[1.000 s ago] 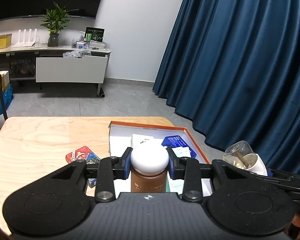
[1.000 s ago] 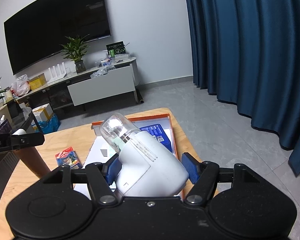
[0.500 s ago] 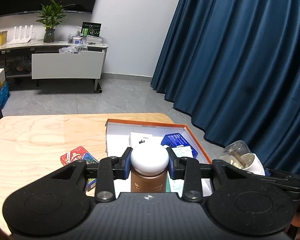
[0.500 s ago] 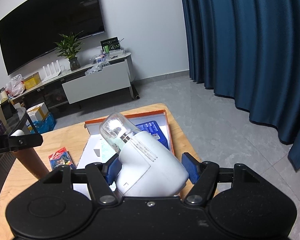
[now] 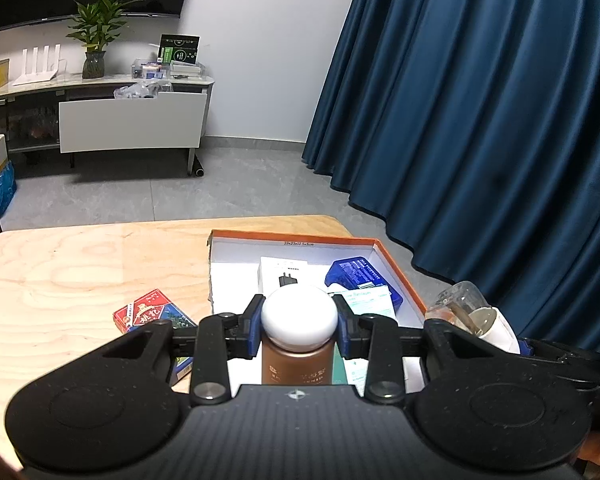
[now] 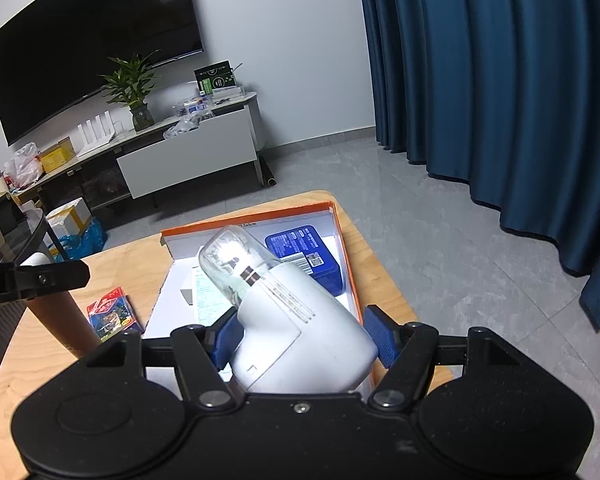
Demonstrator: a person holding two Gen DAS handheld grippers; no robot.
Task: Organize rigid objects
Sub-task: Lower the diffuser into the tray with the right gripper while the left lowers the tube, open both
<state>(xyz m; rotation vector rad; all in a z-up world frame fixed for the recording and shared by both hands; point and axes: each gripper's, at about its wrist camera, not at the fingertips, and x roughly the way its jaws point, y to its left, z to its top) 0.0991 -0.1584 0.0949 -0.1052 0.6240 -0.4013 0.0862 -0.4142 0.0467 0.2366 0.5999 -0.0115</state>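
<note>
Mostly bare wood table (image 5: 68, 264), blue curtain (image 5: 480, 120) behind, grey floor (image 6: 440, 216).

Dim indoor light, fisheye-warped edges

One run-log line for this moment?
left gripper: shut on bottle | right gripper: shut on white device | both above box
</note>
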